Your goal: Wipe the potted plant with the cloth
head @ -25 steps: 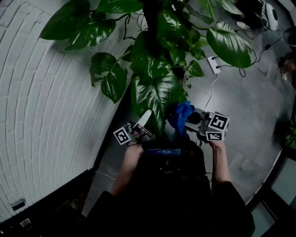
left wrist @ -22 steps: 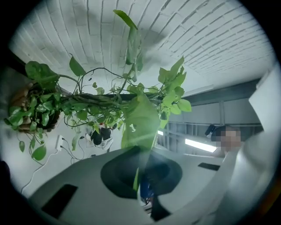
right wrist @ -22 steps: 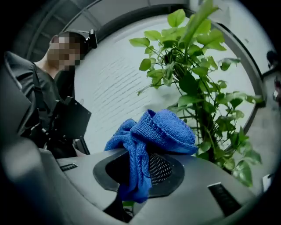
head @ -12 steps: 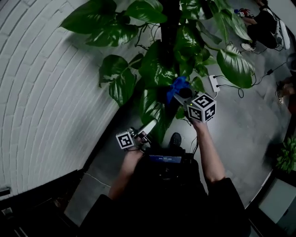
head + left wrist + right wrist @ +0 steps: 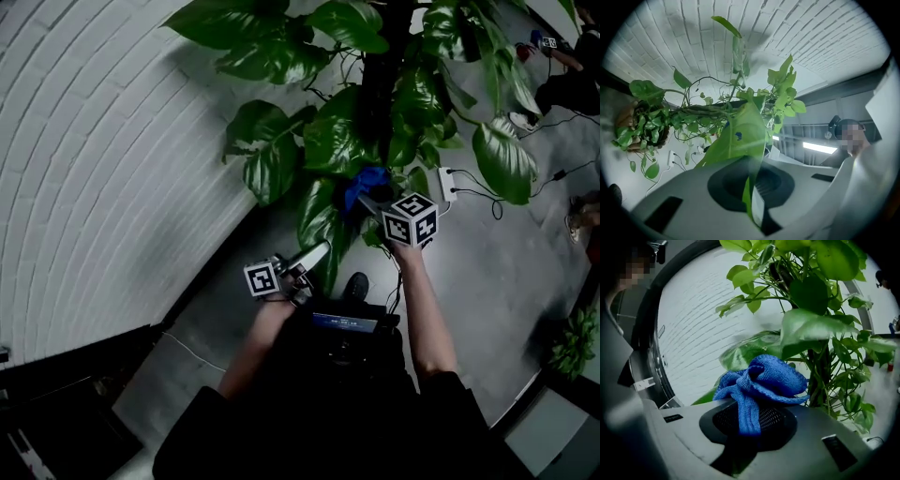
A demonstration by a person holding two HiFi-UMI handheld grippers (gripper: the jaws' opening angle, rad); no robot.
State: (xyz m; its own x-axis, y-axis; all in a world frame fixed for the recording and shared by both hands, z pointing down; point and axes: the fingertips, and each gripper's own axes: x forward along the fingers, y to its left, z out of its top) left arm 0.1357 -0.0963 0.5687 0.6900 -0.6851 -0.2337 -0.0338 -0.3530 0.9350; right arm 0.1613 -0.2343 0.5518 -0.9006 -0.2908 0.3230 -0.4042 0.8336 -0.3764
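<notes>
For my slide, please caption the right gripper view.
Right claw grips a bunched blue cloth close to leaves of the potted plant.

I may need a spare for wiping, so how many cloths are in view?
1: a blue cloth bunched in the right gripper, by the plant's leaves. The left gripper pinches a leaf, no cloth. Others may be hidden.

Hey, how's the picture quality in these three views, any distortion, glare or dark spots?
Head view: dim, the brick wall bows from the wide lens, glossy leaves catch glare. Left gripper view: fisheye with black corners, the clamped leaf soft up close. Right gripper view: cloth sharp, left edge dark.
</notes>
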